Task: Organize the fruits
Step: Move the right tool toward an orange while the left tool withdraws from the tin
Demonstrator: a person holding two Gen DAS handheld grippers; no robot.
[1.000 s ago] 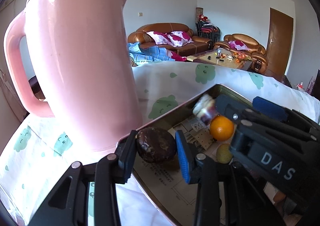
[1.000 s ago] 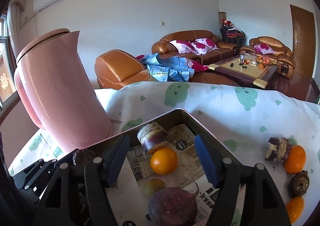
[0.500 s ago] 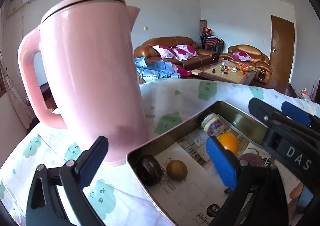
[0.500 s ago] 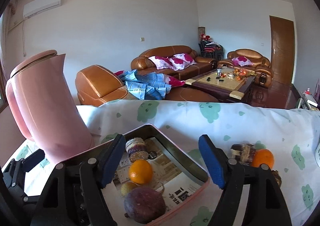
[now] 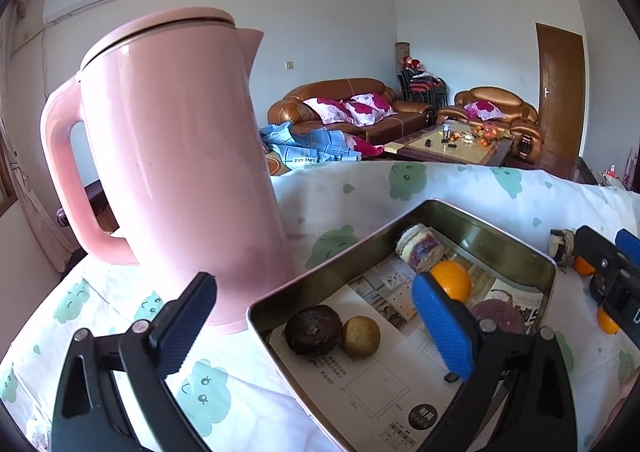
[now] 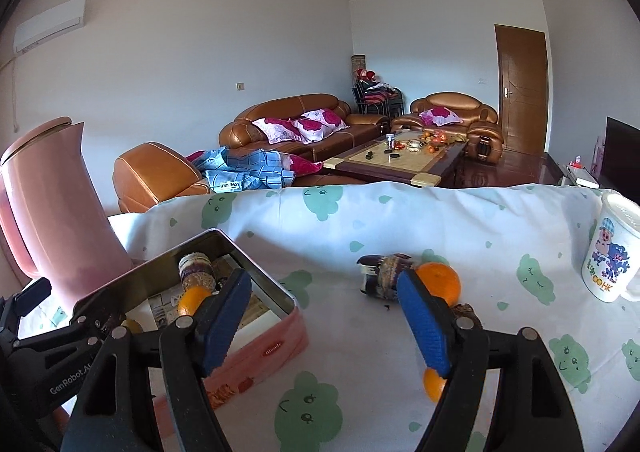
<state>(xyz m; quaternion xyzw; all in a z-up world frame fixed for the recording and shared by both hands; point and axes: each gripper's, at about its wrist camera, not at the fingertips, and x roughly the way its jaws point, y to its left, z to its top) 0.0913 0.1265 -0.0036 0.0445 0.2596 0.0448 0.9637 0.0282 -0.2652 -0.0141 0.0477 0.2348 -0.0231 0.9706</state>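
A metal tin (image 5: 480, 219) lined with newspaper holds a dark brown fruit (image 5: 314, 330), a yellow-brown fruit (image 5: 362, 334), an orange (image 5: 450, 282), a purple cut piece (image 5: 420, 248) and a purple fruit (image 5: 498, 318). My left gripper (image 5: 312, 292) stands wide open over the tin's near corner, holding nothing. My right gripper (image 6: 324, 304) is open over the cloth just right of the tin (image 6: 260, 348), with nothing between its fingers. Beyond its right finger lie a cut piece (image 6: 384, 276), an orange (image 6: 438, 284), a dark brown fruit (image 6: 466, 310) and a second orange (image 6: 434, 384), partly hidden.
A tall pink kettle (image 5: 172, 171) stands close to the tin's left side. A white cartoon mug (image 6: 612, 252) sits at the far right of the table. The table's far edge drops toward sofas. The right gripper's body (image 5: 608, 276) shows beside the tin.
My left gripper let go of the dark brown fruit, which now lies in the tin, and opened wide. My right gripper swung right from over the tin to the cloth.
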